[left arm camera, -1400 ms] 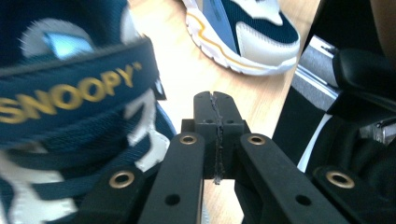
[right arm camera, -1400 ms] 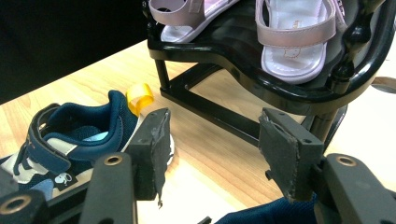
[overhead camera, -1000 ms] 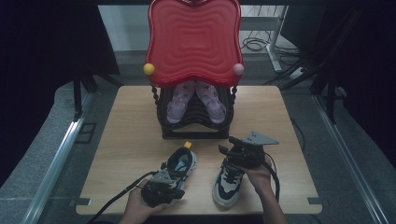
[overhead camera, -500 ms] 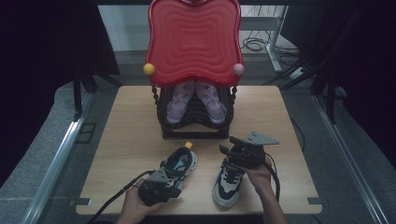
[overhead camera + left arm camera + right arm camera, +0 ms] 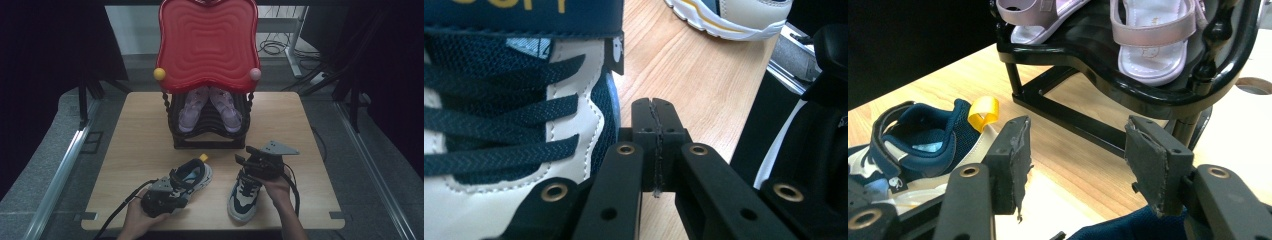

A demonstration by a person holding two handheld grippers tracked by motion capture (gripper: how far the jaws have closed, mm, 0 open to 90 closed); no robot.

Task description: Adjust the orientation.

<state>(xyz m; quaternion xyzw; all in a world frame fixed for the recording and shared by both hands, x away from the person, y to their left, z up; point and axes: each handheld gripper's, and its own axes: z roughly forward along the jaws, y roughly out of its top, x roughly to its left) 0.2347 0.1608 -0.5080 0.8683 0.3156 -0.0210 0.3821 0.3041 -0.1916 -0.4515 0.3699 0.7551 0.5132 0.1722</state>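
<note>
Room: dark all round in the high view, with black curtains at both sides, a grey floor [image 5: 45, 150] under the table, metal rails along the left and right edges, and cables [image 5: 272, 47] coiled on the floor at the upper right.
Table: a light wooden top [image 5: 135, 130] with rounded corners across the middle and lower part of the high view; its grain shows bare between the shoes in the left gripper view.
Red tray: a wavy red panel [image 5: 207, 45] standing upright at the top centre, with a yellow ball at its lower left corner and a pink ball at its lower right.
Black rack: a dark shelf stand [image 5: 207, 131] under the red panel, at the far middle of the table, holding a pair of pale pink sandals [image 5: 210, 107]; in the right gripper view it sits in the upper right.
Left sneaker: navy and white shoe [image 5: 192, 176], lower centre-left, yellow heel loop pointing toward the rack.
Right sneaker: matching shoe [image 5: 244, 196], lower centre-right, toe toward the bottom edge.
Left gripper: [image 5: 655, 112] jaws pressed together on nothing, just beside the left sneaker's laces.
Right gripper: [image 5: 1075, 155] jaws spread with bare table between them, over the right sneaker's heel end.
</note>
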